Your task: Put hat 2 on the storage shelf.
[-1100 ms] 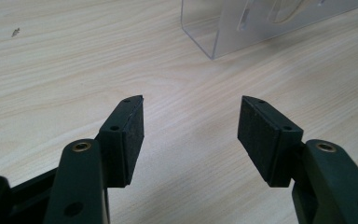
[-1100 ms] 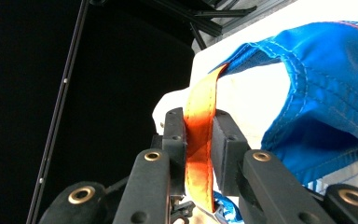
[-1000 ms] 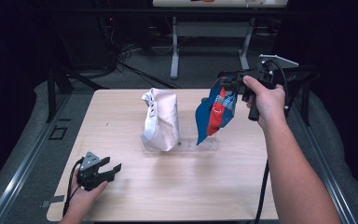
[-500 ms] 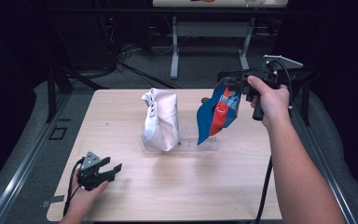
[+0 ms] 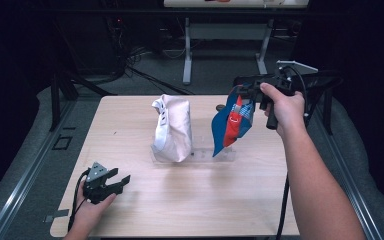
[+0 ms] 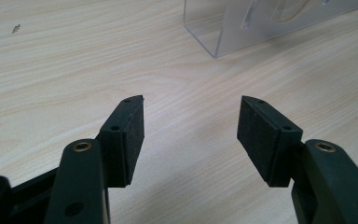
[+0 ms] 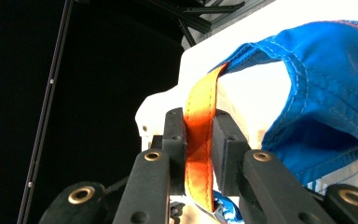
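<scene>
Right gripper view: unreadable white print on blue bag point(image 7: 326, 93)

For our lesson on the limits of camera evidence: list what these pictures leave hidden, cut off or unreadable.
- High view: the print on the blue bag is too small to read.
- Right gripper view: the blue bag is cut off by the right edge; the right claw covers part of its orange strap.
- Left gripper view: the clear stand is cut off by the top edge.
- High view: the white bag hides its own contents.

The blue bag point(image 5: 231, 121), clamped by its orange strap point(image 7: 199, 140) in the right gripper point(image 5: 245, 91), was shifted slightly, seemingly toward the right, above the table point(image 5: 180, 210).
</scene>
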Available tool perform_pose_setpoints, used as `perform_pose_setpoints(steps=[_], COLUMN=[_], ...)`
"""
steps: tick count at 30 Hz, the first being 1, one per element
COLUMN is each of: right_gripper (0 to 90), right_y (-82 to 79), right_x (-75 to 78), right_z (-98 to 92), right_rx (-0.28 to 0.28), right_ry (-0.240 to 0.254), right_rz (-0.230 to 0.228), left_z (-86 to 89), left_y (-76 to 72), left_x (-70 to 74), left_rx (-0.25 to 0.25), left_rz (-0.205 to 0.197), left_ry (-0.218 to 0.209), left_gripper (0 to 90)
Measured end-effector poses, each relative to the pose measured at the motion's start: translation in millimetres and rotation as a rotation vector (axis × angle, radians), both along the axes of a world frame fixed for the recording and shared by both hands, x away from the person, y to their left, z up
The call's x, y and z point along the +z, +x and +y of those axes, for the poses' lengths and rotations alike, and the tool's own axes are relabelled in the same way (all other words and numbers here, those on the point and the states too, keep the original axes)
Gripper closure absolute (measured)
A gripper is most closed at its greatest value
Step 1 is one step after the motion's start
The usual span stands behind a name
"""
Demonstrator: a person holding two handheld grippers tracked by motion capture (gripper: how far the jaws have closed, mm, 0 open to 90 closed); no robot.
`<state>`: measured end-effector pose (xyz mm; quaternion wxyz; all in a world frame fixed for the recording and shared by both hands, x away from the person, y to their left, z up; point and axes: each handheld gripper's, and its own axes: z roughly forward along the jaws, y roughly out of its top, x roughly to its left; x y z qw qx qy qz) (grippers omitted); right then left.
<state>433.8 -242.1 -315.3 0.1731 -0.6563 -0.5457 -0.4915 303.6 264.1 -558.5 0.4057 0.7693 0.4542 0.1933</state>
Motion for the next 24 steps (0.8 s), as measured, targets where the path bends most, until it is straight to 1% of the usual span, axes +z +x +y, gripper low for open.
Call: perform_pose_setpoints(steps=[5, 7, 8, 9, 11, 14, 17, 19, 21, 24], right_gripper=[77.5, 77.5, 77.5, 77.5, 77.5, 77.5, 77.5, 77.5, 77.5, 77.4], right_y=[0.8, 1.2, 1.2, 1.2, 1.1, 1.2, 1.4, 1.4, 1.4, 1.0], right_x=[-5.4, -7.6, -8.2, -9.1, -12.6, -19.4, -25.5, -29.8, -32.8, -37.3], right_z=[8.6, 11.1, 12.1, 14.2, 15.2, 17.2, 17.3, 17.5, 16.6, 16.9], right_rx=[0.023, 0.030, 0.035, 0.025, 0.041, 0.048, 0.044, 0.032, 0.045, 0.039], right_ry=[-0.004, -0.008, -0.018, -0.018, -0.017, -0.032, -0.047, -0.038, -0.048, -0.057], right_rz=[0.006, 0.012, 0.017, 0.020, 0.023, 0.033, 0.048, 0.052, 0.062, 0.072], left_z=[1.2, 1.1, 1.0, 0.8, 0.4, -0.3, -0.1, 0.0, 0.2, 0.1], left_y=[0.0, -0.1, 0.0, 0.0, 0.2, 0.4, 0.6, 0.7, 0.7, 0.7], left_x=[0.4, 0.6, 0.6, 0.5, 0.2, -0.1, 0.0, -0.3, -0.3, -0.4], left_rx=[0.000, 0.000, 0.000, 0.000, -0.001, -0.003, -0.003, 0.002, 0.005, 0.004], left_rz=[0.001, 0.000, 0.000, 0.000, 0.000, -0.002, -0.003, -0.007, -0.007, -0.007], left_ry=[0.001, 0.001, 0.001, 0.001, 0.000, 0.004, 0.006, 0.001, 0.000, -0.001], left_gripper=[41.8, 41.8, 41.8, 41.9, 41.9, 42.0, 42.1, 42.1, 42.1, 42.1])
